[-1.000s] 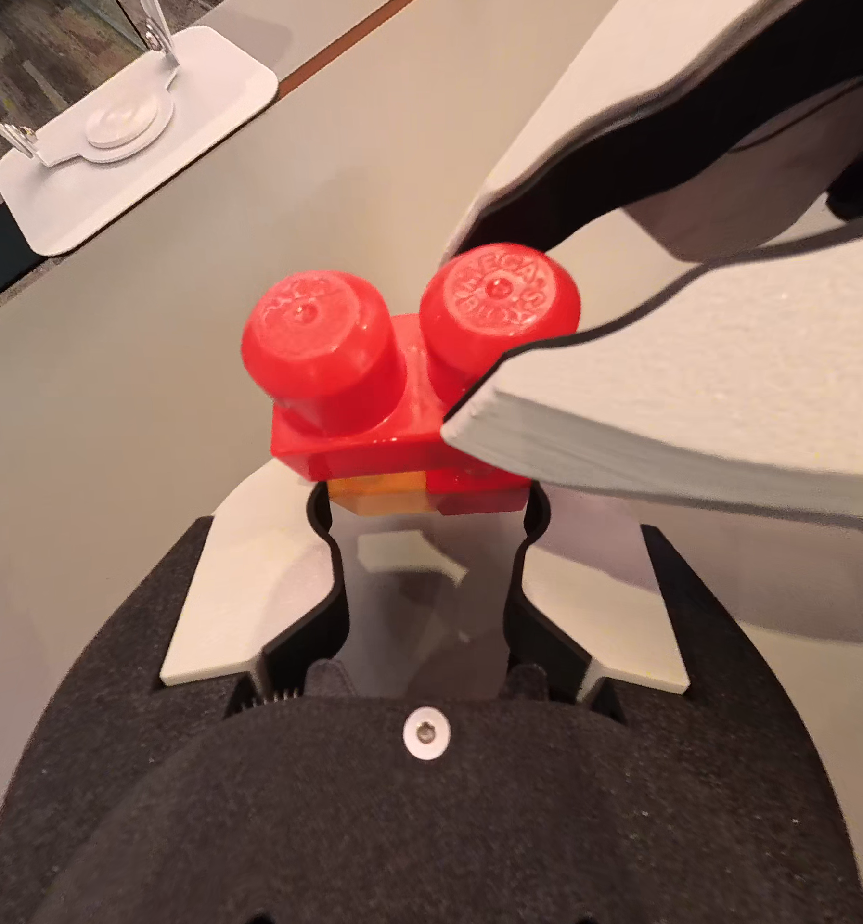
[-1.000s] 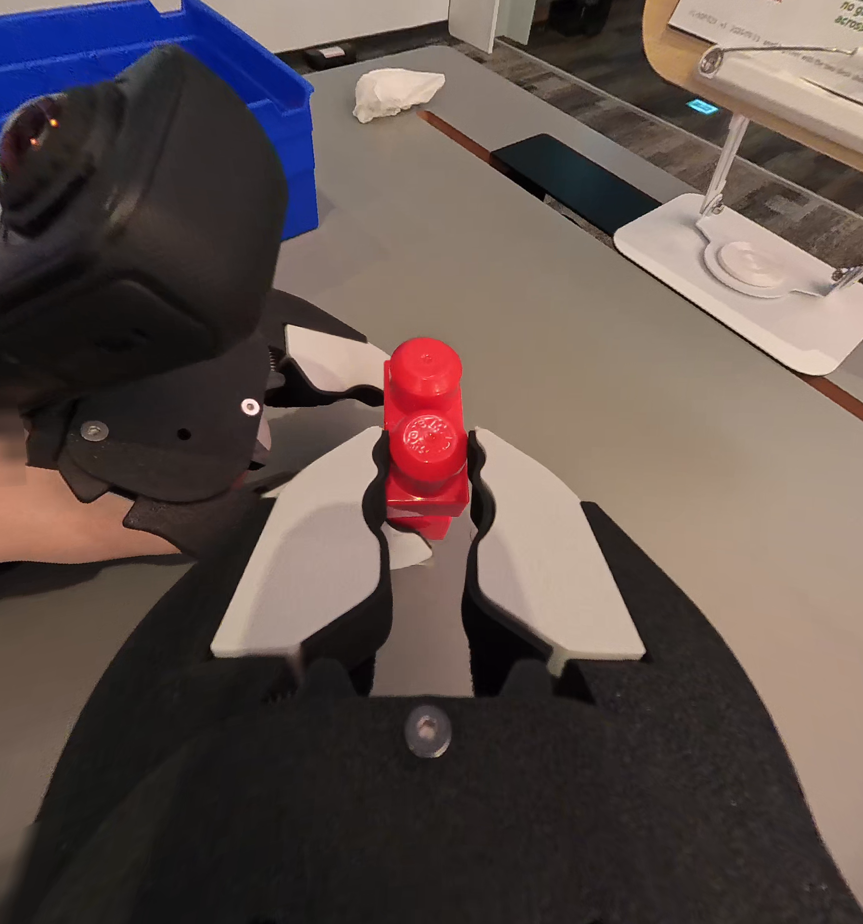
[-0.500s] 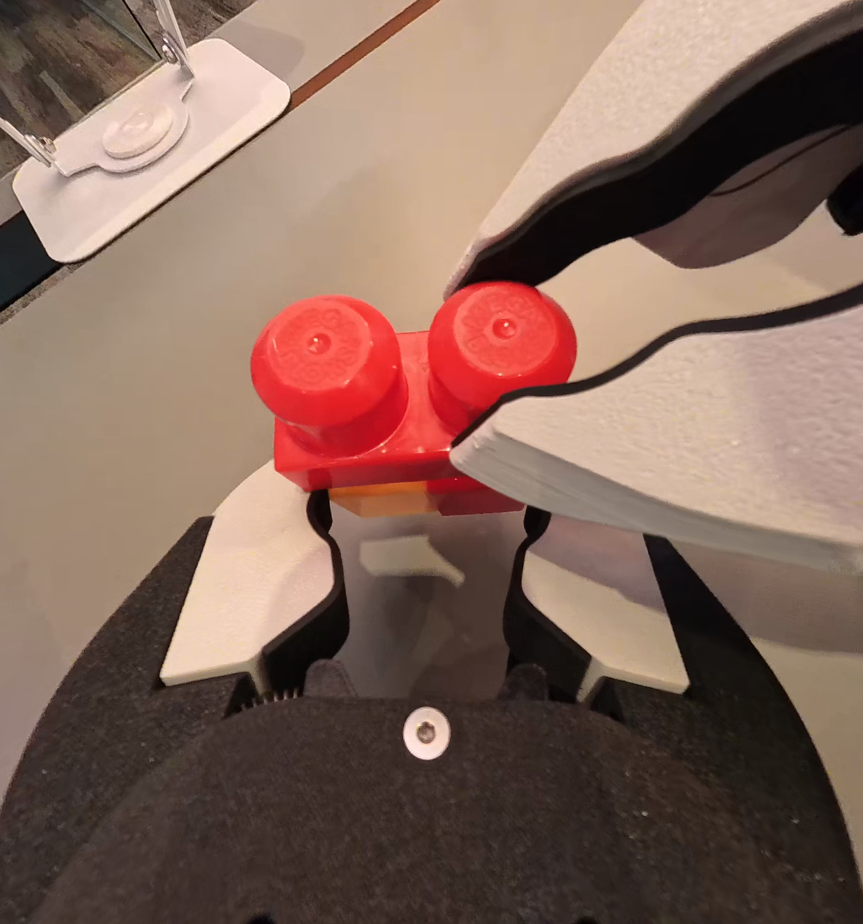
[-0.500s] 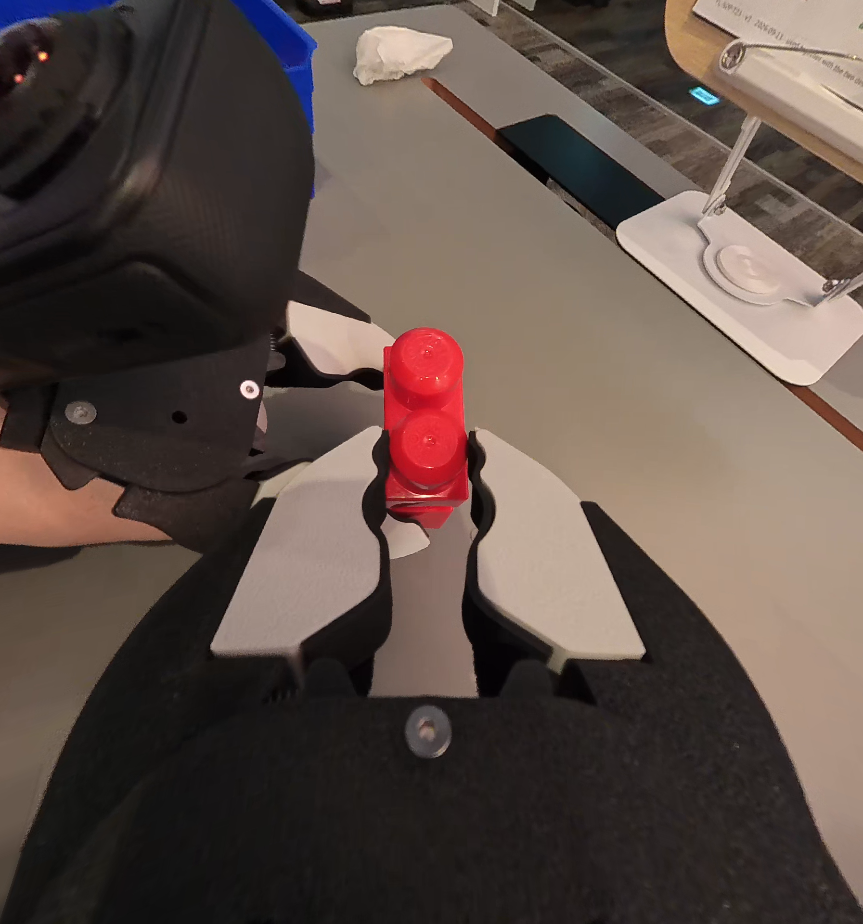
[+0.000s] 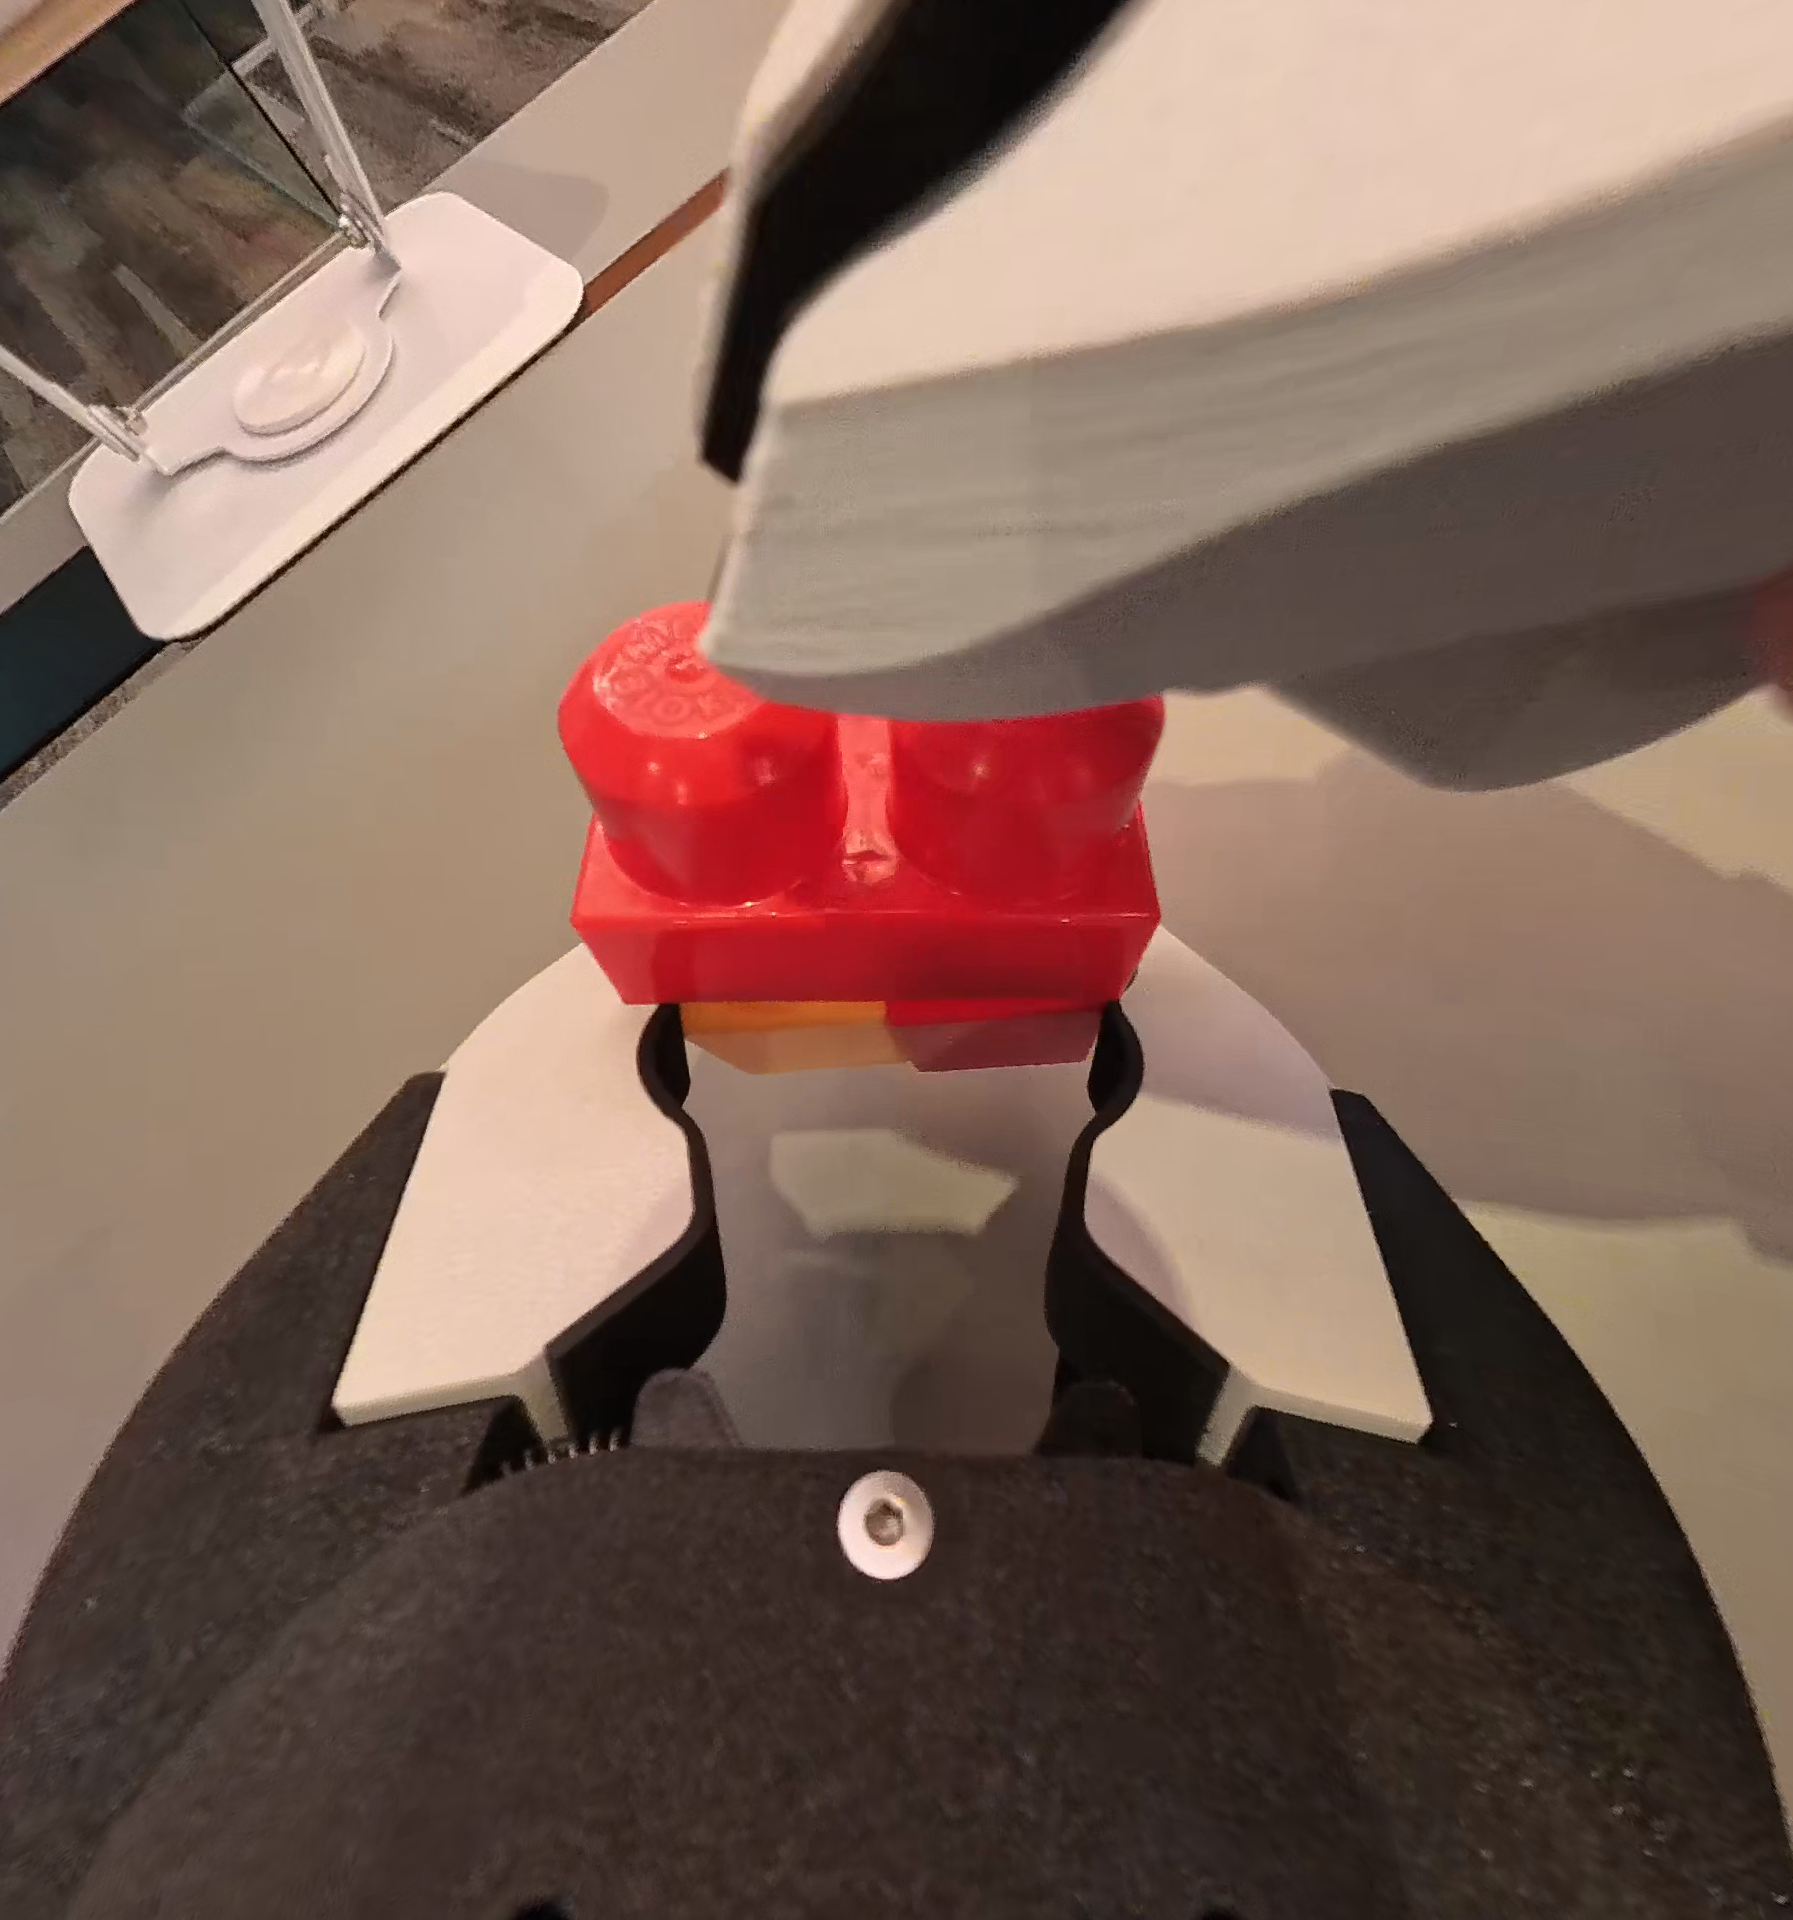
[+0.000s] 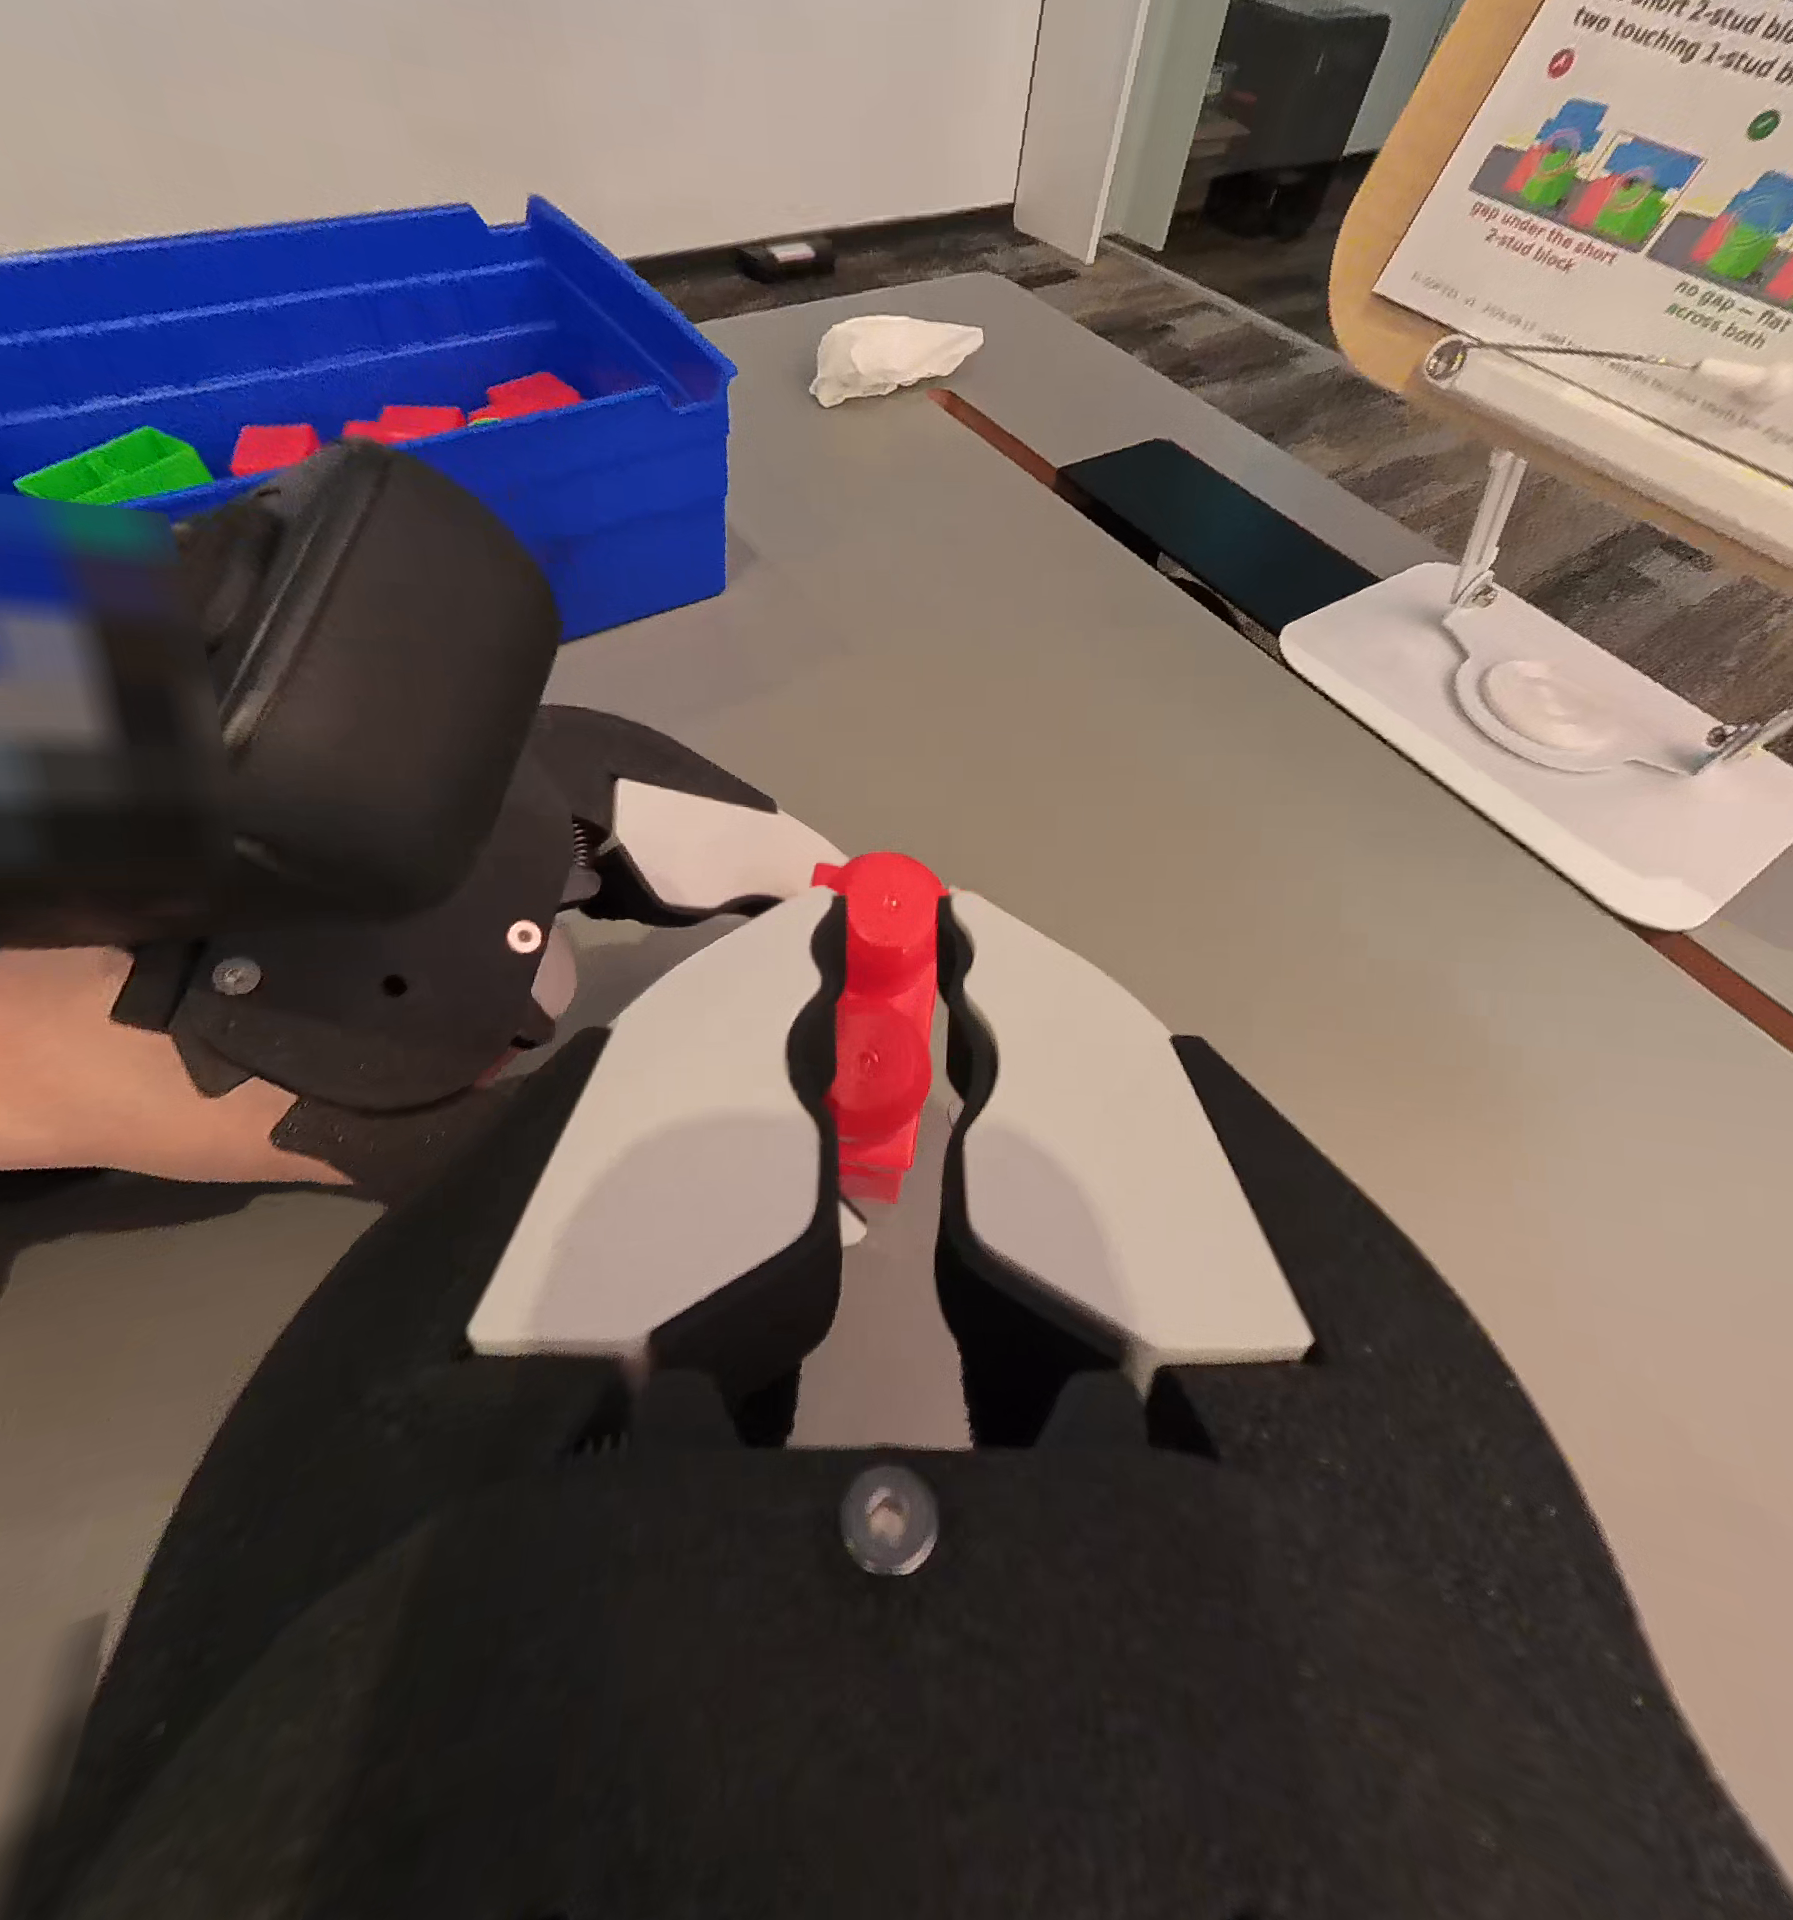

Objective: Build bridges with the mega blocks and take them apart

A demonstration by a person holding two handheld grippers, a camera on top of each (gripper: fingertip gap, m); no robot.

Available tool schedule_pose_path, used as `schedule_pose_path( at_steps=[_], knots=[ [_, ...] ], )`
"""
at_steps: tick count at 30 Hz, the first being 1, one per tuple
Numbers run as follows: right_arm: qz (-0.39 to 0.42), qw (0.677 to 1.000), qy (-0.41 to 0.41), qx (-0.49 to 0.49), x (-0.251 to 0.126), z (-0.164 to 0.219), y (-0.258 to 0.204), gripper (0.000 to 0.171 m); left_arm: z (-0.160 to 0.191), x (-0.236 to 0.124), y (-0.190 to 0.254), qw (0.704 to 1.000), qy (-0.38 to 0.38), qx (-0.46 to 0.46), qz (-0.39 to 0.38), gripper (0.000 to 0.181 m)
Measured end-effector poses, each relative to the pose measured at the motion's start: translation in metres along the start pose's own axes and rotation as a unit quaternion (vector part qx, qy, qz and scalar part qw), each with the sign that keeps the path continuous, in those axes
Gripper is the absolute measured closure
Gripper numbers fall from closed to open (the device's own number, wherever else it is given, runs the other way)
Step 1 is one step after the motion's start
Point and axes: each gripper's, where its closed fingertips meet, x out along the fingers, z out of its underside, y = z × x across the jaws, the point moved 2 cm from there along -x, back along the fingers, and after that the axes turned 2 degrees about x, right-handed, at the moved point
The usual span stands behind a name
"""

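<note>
Currently, notes from beside the table, near to far.
Right gripper: fingers closed along both sides of the red two-stud block, clamped on it.
Left gripper: tips pinch the lower layer, an orange block and a dark red block side by side; the grip looks firm.
Bridge location: red two-stud block sits across both lower blocks, held between the two grippers over the grey table; whether the lower blocks touch the table, I cannot tell.
Progress (judgement): one small bridge stands joined; either the final press or the start of pulling it apart. Separation not yet done.
Blue bin: well back, holds red and green blocks, so more remains.
Further off: white crumpled cloth, white stand with instruction sheet.
</note>
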Motion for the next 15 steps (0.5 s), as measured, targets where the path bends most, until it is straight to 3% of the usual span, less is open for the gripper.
schedule_pose_path(
  at_steps=[3,8,15],
  knots=[
    [-0.006,0.999,-0.04,-0.003,0.007,0.002,0.0,0.154,-0.005,-0.001,0.001,1.0,0.009,-0.002,0.001,0.104],
    [0.007,0.999,-0.037,0.012,0.006,-0.005,0.003,0.151,-0.006,-0.004,-0.002,1.0,0.012,-0.005,-0.002,0.104],
    [-0.05,0.995,-0.059,0.057,0.012,-0.009,-0.003,0.144,-0.008,-0.007,-0.004,1.0,0.019,-0.019,0.008,0.104]
  ],
)
